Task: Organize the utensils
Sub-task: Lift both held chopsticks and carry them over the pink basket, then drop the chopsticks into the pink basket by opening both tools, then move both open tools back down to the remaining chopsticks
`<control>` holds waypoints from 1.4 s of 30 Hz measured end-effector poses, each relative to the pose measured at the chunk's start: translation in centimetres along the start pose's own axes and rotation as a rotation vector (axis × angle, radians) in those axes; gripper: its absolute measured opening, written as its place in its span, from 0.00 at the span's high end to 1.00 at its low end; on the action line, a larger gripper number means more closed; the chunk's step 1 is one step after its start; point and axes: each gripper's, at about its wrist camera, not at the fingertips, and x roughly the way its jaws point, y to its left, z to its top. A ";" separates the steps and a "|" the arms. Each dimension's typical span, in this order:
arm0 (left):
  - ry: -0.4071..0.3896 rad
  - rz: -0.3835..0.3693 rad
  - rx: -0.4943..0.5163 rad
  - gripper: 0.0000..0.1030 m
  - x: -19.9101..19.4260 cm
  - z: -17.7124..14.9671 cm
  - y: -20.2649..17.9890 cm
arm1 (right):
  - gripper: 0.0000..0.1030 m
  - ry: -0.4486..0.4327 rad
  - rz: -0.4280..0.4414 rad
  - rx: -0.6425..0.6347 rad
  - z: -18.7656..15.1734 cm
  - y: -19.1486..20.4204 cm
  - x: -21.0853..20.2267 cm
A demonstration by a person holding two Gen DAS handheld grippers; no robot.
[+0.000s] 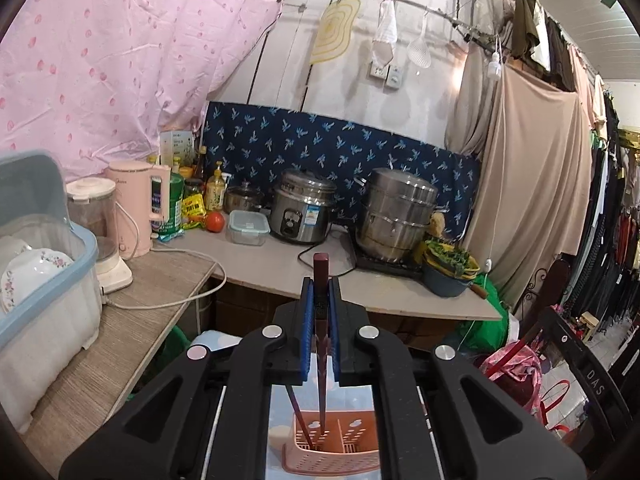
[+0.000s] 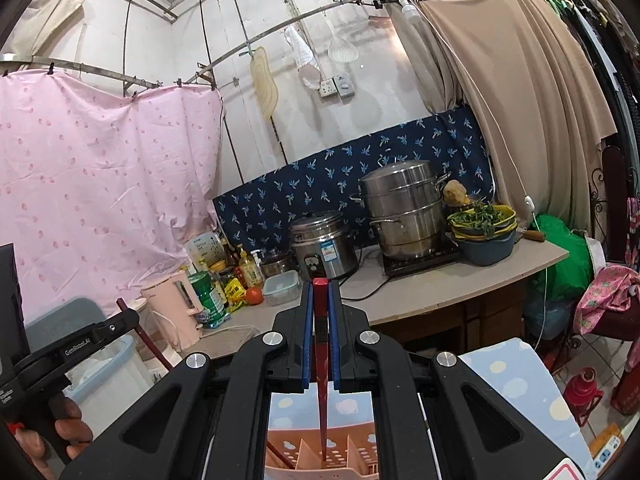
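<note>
My left gripper [image 1: 320,286] is shut on a dark red chopstick [image 1: 321,344] held upright; its tip reaches into the left compartment of a pink perforated utensil basket [image 1: 336,458] below. Another dark chopstick [image 1: 299,420] leans in that same compartment. My right gripper [image 2: 320,290] is shut on a red chopstick [image 2: 321,364], also upright, its tip pointing down into the pink basket [image 2: 308,454] over a middle compartment. The left gripper [image 2: 96,340] with its chopstick shows at the left of the right wrist view.
The basket stands on a light blue patterned surface [image 2: 516,392]. Behind is a counter [image 1: 280,264] with a rice cooker [image 1: 300,210], steel steamer pot [image 1: 396,212], pink kettle [image 1: 138,208], blender, bottles and a bowl of greens [image 1: 450,268]. A blue dish rack [image 1: 44,264] sits left.
</note>
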 end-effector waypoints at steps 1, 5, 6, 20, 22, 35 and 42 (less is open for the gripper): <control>0.016 0.010 0.001 0.93 0.9 -0.6 0.1 | 0.94 0.016 0.004 -0.001 -0.6 -0.1 0.6; 0.070 0.014 -0.007 0.93 2.9 -2.7 0.7 | 0.94 0.070 -0.001 -0.013 -2.8 -0.2 2.2; 0.079 0.014 -0.007 0.93 3.2 -3.1 0.9 | 0.94 0.084 -0.004 -0.018 -3.4 -0.3 2.6; 0.098 0.045 0.024 0.50 1.4 -4.7 1.3 | 0.67 0.071 -0.031 -0.026 -3.6 -1.4 -1.0; 0.103 0.040 0.037 0.47 0.1 -4.8 1.3 | 0.63 0.069 -0.030 -0.020 -3.5 -1.6 -2.7; 0.191 0.053 0.139 0.38 -9.0 -10.5 1.0 | 0.60 0.159 -0.046 -0.046 -8.9 -1.6 -13.8; 0.258 0.087 0.201 0.38 -12.6 -16.1 1.3 | 0.59 0.245 -0.099 -0.049 -14.0 -2.1 -18.2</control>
